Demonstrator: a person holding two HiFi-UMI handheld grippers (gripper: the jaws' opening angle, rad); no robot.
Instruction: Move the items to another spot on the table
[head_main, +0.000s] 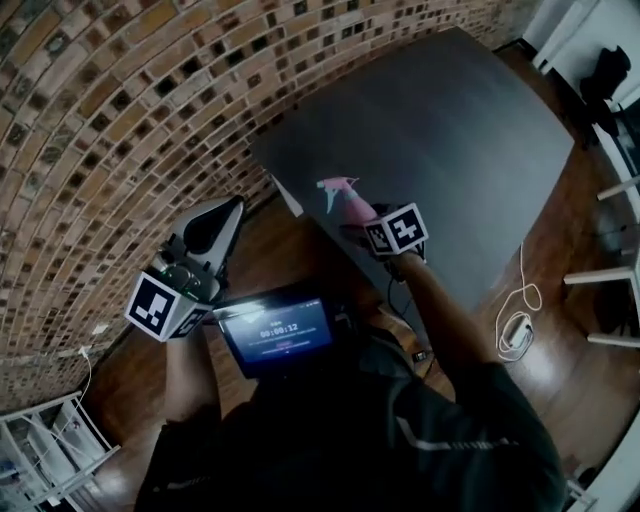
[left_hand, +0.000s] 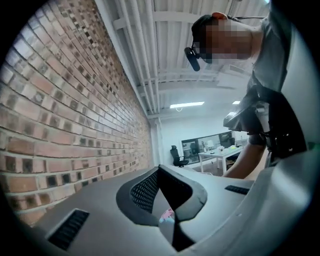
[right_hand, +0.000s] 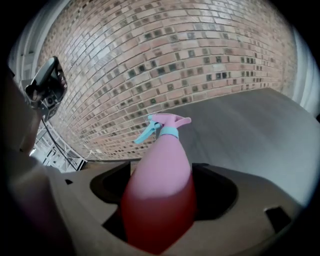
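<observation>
My right claw (right_hand: 159, 210) was clenched round the fat lower body of the pink spray bottle (right_hand: 162, 165). I judged that the surest hold, since it left the teal trigger clear of my jaws. The bottle leaned with its nozzle towards the brick wall (head_main: 120, 120), over the near corner of the dark table (head_main: 450, 130); whether its base touched the top I couldn't tell. My left claw (head_main: 225, 215) looked drawn together on nothing, parked off the table's edge, probably to keep out of the way.
</observation>
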